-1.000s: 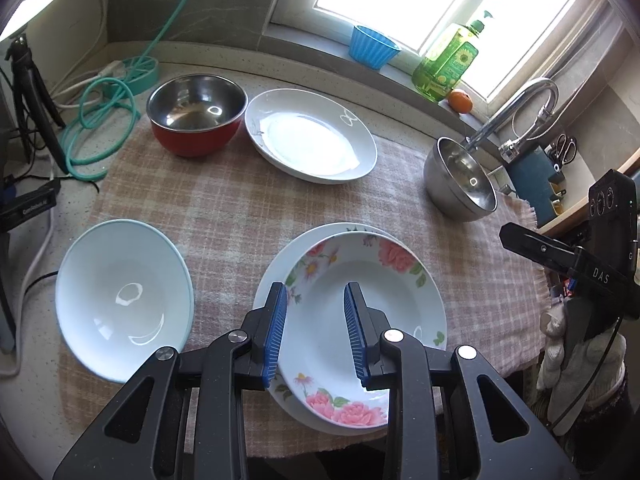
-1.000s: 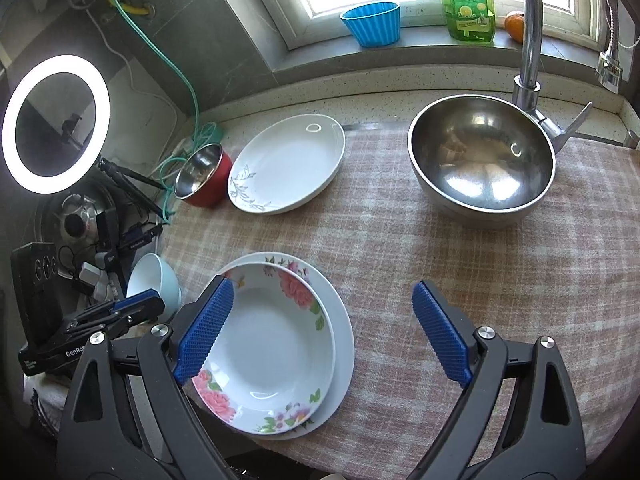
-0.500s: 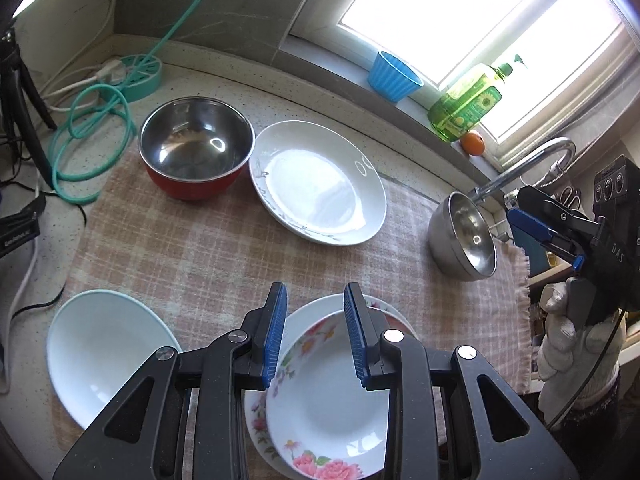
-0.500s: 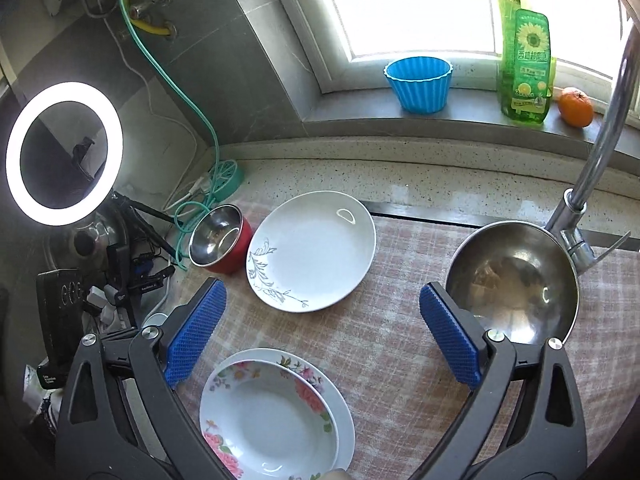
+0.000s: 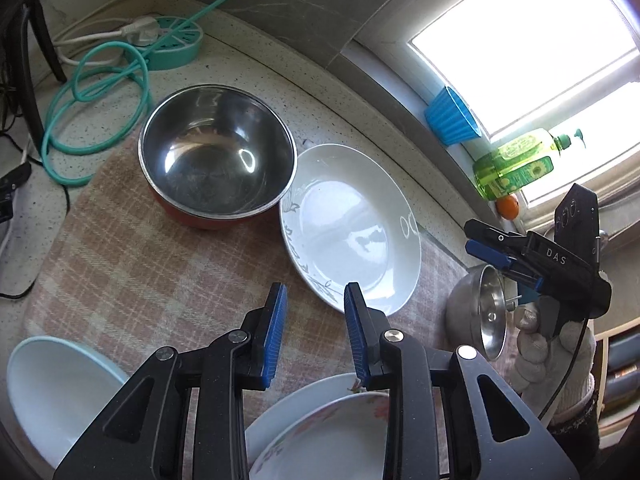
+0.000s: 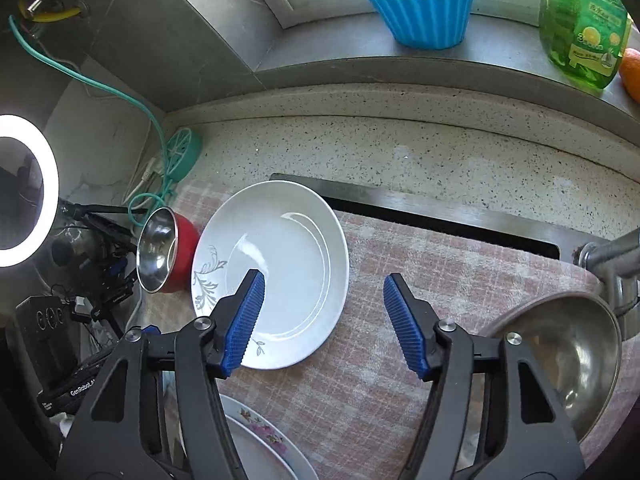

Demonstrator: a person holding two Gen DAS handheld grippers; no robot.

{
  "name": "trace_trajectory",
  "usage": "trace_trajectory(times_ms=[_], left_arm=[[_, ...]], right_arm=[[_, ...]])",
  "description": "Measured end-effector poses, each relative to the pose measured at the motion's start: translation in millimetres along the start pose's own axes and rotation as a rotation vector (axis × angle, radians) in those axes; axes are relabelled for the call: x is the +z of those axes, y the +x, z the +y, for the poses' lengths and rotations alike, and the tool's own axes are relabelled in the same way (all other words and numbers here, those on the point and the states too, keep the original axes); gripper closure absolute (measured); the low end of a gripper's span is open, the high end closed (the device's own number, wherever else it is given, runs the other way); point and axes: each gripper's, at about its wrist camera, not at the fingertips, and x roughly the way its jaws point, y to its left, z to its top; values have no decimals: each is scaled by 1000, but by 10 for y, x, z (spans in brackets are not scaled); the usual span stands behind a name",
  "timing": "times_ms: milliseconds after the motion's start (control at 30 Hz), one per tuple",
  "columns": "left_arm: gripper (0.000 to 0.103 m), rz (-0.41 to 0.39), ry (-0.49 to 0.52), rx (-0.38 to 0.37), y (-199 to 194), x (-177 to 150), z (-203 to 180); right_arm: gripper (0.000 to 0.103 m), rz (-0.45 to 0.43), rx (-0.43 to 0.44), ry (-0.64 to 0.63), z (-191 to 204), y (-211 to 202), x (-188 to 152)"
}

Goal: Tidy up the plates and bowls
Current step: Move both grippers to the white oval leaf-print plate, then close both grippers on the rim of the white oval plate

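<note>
Bare checked cloth (image 6: 400, 264) open between white plate (image 6: 280, 264) and steel bowl (image 6: 560, 364); red bowl (image 5: 216, 152) touching plate's far side.

The flower-patterned white bowl (image 5: 332, 440) and the pale blue-rimmed white bowl (image 5: 52, 396) at the checked pink cloth's (image 5: 160, 272) near edge are cut off by the frame.
</note>
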Motion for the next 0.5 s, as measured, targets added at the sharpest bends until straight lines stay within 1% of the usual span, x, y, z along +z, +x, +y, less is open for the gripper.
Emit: trace_trajectory(times_ms=[67, 100, 133, 267, 333, 500], left_arm=[[75, -4, -6, 19, 71, 44, 10], [75, -2, -11, 23, 112, 55, 13], [77, 2, -18, 21, 148, 69, 20], [78, 14, -30, 29, 269, 126, 39], [78, 23, -33, 29, 325, 137, 29], [78, 31, -22, 47, 408, 181, 15]], right_arm=[[43, 17, -6, 13, -46, 129, 75], [51, 25, -4, 20, -69, 189, 103], [54, 35, 2, 26, -87, 241, 131], [56, 56, -4, 25, -108, 399, 221], [61, 63, -4, 22, -101, 461, 253], [67, 74, 7, 13, -77, 563, 312]])
